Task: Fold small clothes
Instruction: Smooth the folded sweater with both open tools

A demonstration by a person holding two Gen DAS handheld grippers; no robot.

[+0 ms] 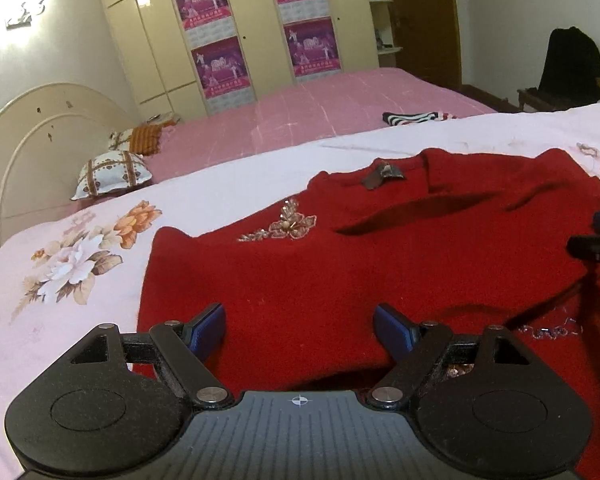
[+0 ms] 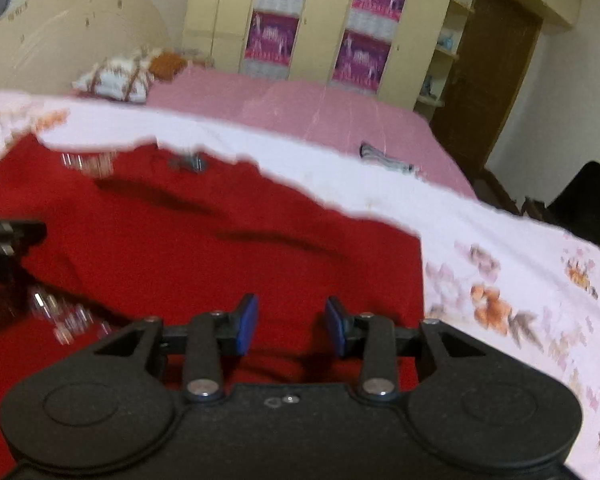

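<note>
Under and ahead of both tongs, the red sweater [image 1: 380,264] is lying spread on the pale floral sheet [image 1: 60,280], its neckline turned away from you and a grey label [image 1: 382,176] showing at the collar. You are holding the left gripper [image 1: 299,330] over the near left part of the garment, jaws standing wide apart, with only red knit showing in the gap and neither blue pad pressing on it. A beaded flower trim [image 1: 288,226] is sitting ahead and slightly left of those fingers, and a line of sequins [image 1: 548,330] is glinting off to their right near the hem.

You are holding the right gripper [image 2: 292,326] over the near right part of the sweater, jaws parted to a narrower gap than the left pair. Red cloth is showing between the pads, but they are not closing on it, so neither tong is gripping anything. This view is blurred, so finer detail cannot be told.

Beyond both fingertips the sheet is giving way to a pink bedspread [image 1: 320,108], where a striped folded garment [image 1: 410,118] is lying well apart from the sweater. Far left of the left tongs, patterned pillows [image 1: 112,174] are resting by a cream headboard [image 1: 40,140]. Farther still, a cream wardrobe [image 1: 260,40] with purple posters [image 1: 198,0] is facing you.
</note>
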